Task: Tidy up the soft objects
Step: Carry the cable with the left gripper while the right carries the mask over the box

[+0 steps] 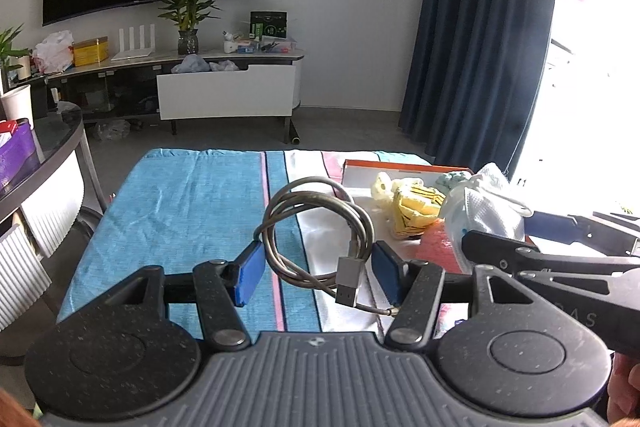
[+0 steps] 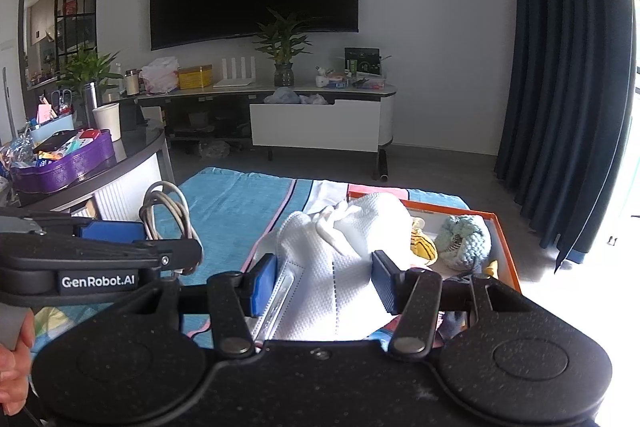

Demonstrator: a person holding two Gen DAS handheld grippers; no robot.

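Note:
My left gripper (image 1: 320, 273) is shut on a coiled grey USB cable (image 1: 316, 219) and holds it above the blue and white striped cloth (image 1: 180, 211). The cable also shows in the right wrist view (image 2: 166, 211). My right gripper (image 2: 324, 283) is shut on a white face mask (image 2: 340, 259), held over the near left corner of the orange-rimmed box (image 2: 506, 251). In the box lie a pale green crocheted toy (image 2: 464, 237) and a yellow striped soft toy (image 2: 424, 245). The mask (image 1: 486, 207) and yellow toy (image 1: 412, 209) show in the left wrist view.
A round dark table (image 2: 132, 155) with a purple tray (image 2: 64, 163) and a paper cup (image 2: 107, 121) stands at the left. A TV cabinet (image 2: 316, 131) with a plant stands against the far wall. A dark blue curtain (image 2: 568, 87) hangs at the right.

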